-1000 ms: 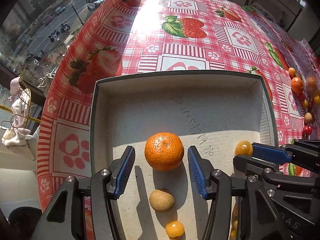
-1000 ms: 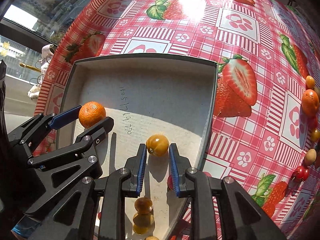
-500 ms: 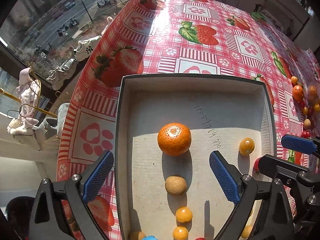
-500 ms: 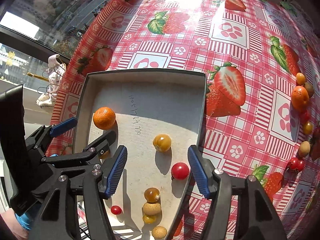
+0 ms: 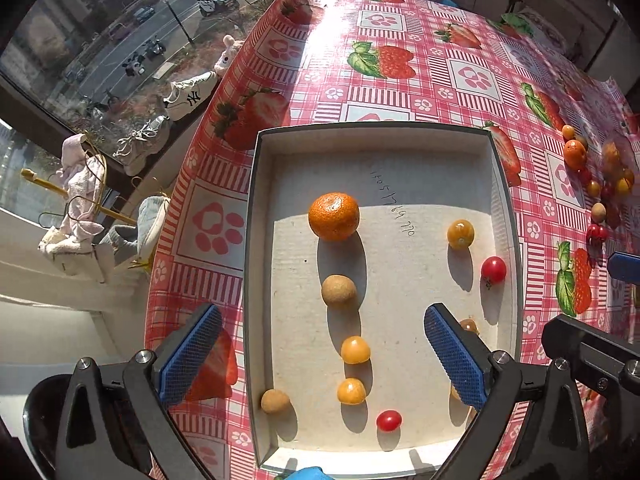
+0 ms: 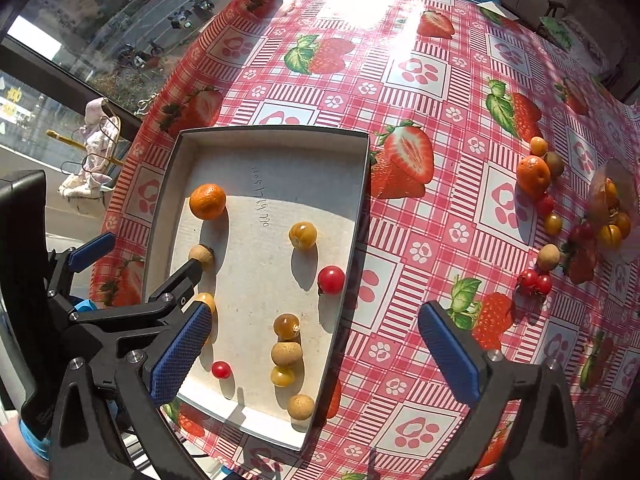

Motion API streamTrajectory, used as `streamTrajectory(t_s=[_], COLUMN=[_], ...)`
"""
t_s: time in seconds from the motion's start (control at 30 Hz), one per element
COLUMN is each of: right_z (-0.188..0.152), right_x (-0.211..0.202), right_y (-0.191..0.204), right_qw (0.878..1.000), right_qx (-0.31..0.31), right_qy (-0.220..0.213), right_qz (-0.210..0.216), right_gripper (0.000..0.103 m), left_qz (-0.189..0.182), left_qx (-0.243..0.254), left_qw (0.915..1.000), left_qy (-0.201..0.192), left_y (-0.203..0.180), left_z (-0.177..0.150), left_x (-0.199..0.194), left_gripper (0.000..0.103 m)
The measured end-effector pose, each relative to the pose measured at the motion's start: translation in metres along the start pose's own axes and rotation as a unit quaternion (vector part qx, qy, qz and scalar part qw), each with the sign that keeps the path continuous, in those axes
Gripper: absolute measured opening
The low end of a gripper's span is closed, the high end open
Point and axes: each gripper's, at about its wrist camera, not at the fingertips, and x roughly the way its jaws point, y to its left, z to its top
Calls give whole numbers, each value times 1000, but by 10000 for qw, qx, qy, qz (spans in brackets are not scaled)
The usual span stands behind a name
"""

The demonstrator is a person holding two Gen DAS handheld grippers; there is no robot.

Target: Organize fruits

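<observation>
— What do your jaws hold?

— Nothing. My left gripper (image 5: 320,356) gapes wide over the near half of the cardboard tray (image 5: 376,142); my right gripper (image 6: 316,356) is spreading to full width, straddling the tray's right wall, nothing between the pads.

— Which fruit comes next?

— Probably one from the loose pile (image 6: 560,224) on the strawberry tablecloth (image 6: 420,72), far right of my right jaws, the nearer hand. Round pieces, no long axis: cherry tomatoes (image 6: 534,282), then a tangerine (image 6: 532,174) farther off.
</observation>
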Motion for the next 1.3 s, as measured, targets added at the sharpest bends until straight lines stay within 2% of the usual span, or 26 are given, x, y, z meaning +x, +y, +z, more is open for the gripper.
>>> streamTrajectory(t_s=[0.1, 0.4, 0.83, 1.3], right_z=[-11, -45, -63, -70], right_x=[-9, -38, -55, -57], right_y=[0, 6, 12, 22], right_qw=[9999, 9994, 9991, 9977], right_qx=[21, -234, -362, -641], right_qy=[101, 243, 207, 182], right_qz=[-8, -123, -110, -148], right_gripper=[103, 103, 103, 103], left_qz=[-209, -247, -256, -209], left_qx=[178, 789, 1011, 806], left_qw=[9996, 9964, 9942, 9963], left_qy=[105, 195, 253, 226], left_y=[-4, -19, -29, -19], left_z=[-12, -46, -70, -78], left_x=[-11, -42, -61, -69], left_gripper=[102, 102, 102, 102])
